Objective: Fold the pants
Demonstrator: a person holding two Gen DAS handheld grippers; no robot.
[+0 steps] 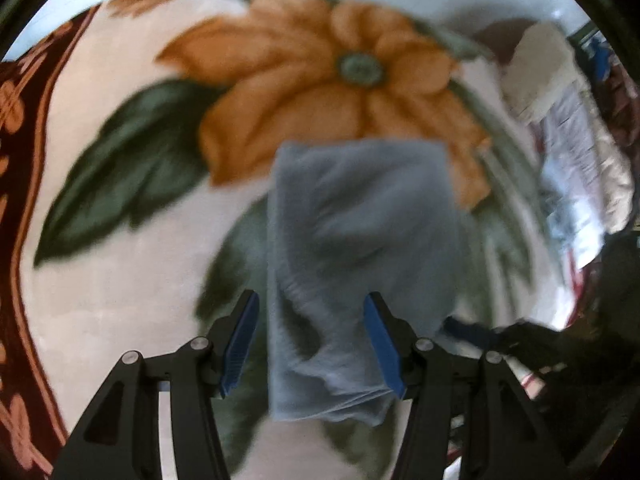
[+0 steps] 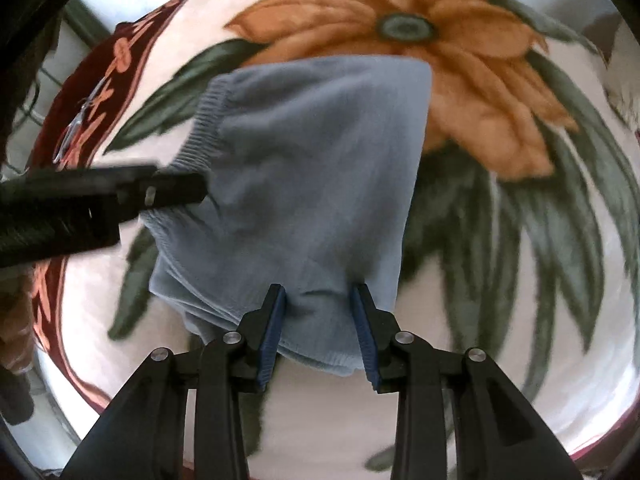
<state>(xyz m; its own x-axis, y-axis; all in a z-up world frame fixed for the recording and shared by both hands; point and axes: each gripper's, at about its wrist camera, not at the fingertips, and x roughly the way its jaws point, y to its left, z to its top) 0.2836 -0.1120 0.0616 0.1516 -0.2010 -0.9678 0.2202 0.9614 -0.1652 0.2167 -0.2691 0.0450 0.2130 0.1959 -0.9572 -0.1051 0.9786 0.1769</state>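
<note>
The grey-blue pants [image 2: 312, 184] lie folded into a compact bundle on a floral blanket [image 2: 500, 320]. The ribbed waistband [image 2: 204, 120] faces the left. My right gripper [image 2: 320, 320] is open, its blue pads on either side of the bundle's near edge. My left gripper [image 1: 310, 336] is open over the pants [image 1: 360, 240]; it also shows in the right wrist view [image 2: 176, 190], at the waistband side. The views are motion-blurred.
The blanket has a large orange flower [image 1: 328, 92], green leaves and a dark red border [image 1: 24, 200]. Piled bedding and clutter [image 1: 572, 140] lie at the right in the left wrist view.
</note>
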